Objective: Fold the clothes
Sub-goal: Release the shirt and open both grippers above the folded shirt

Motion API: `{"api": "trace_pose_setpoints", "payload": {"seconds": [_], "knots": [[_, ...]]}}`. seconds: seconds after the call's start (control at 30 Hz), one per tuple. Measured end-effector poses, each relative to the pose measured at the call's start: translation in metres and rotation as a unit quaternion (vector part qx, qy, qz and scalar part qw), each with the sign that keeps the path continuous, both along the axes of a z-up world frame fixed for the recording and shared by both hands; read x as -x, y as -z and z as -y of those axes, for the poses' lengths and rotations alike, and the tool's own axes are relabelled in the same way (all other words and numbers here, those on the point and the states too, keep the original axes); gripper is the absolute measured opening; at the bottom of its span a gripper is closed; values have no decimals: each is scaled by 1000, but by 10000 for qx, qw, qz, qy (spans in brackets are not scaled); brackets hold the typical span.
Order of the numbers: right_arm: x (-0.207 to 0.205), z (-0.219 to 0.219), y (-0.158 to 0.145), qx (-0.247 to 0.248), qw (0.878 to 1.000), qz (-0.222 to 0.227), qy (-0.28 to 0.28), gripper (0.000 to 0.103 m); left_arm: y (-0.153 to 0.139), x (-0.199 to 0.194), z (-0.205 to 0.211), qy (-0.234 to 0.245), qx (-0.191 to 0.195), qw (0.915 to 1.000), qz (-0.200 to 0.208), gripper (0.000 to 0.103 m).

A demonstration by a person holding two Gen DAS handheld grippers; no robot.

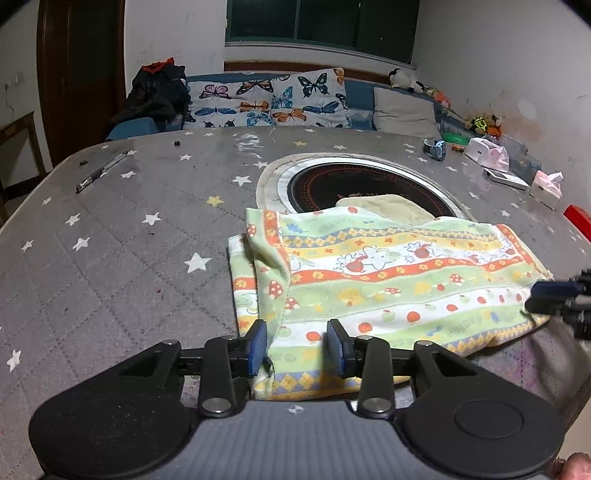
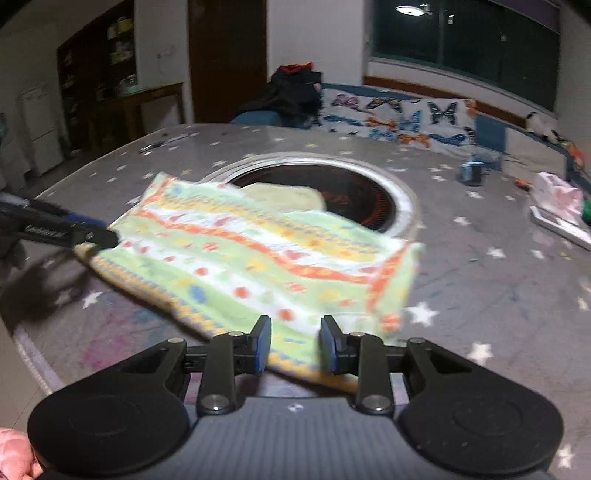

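Left gripper (image 1: 297, 345) open astride towel (image 1: 388, 280) edge.

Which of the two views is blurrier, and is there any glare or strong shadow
Right wrist view: motion-smeared, the patterned cloth and butterfly cushions soft; a ceiling lamp reflects in the window; the left claw casts a dark shadow on the table. Left wrist view: sharp, cloth print crisp, fisheye bending the table edge.
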State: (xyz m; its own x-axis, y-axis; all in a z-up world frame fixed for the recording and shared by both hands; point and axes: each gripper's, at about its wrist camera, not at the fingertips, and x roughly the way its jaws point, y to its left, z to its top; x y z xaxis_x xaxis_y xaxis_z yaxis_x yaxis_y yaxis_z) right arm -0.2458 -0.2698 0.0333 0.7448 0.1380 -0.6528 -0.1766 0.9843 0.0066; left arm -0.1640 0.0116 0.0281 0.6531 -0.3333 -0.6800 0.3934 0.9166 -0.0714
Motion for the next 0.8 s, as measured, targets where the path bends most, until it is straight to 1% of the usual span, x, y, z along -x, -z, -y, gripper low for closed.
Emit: {"api": "trace_pose_setpoints", "payload": {"seconds": [0.1, 0.17, 0.23, 0.3, 0.37, 0.4, 0.47, 0.5, 0.53, 0.57, 0.63, 0.67, 0.8], "knots": [[-14, 13, -5, -144, 9998, 67, 155, 29, -3, -1, 0, -6, -1, 10000, 47, 42], [-27, 17, -6, -120, 9996, 89, 224, 30, -6, -2, 1, -17, 6, 10000, 88, 45], [-44, 21, -4, -59, 9995, 84, 309, 30, -9, -2, -1, -49, 33, 9999, 134, 46], [-61, 25, 0, -2, 9991, 57, 418, 30, -13, -2, -3, -83, 77, 9998, 188, 52], [-76, 30, 7, 14, 9986, -50, 526, 30, -16, -2, -6, -117, 122, 9995, 252, 64], [-79, 31, 9, 21, 9985, -77, 544, 32, -17, -2, -7, -128, 139, 9994, 291, 67], [-81, 29, 11, 41, 9986, -72, 522, 39, -20, -1, -9, -154, 93, 9990, 420, 83], [-82, 28, 11, 51, 9987, -70, 511, 44, -21, -1, -9, -158, 56, 9986, 509, 88], [-83, 27, 12, 61, 9987, -68, 500, 48, -22, 0, -9, -146, 56, 9982, 579, 96], [-83, 26, 13, 81, 9988, -59, 488, 50, -23, 0, -9, -133, 60, 9978, 647, 100], [-82, 22, 15, 139, 9988, -30, 458, 57, -25, 0, -9, -131, 90, 9972, 735, 103], [-82, 20, 16, 148, 9989, -19, 452, 58, -26, -1, -9, -141, 124, 9971, 743, 103], [-82, 15, 17, 131, 9990, -8, 435, 72, -27, -3, -8, -222, 131, 9966, 784, 103]]}}
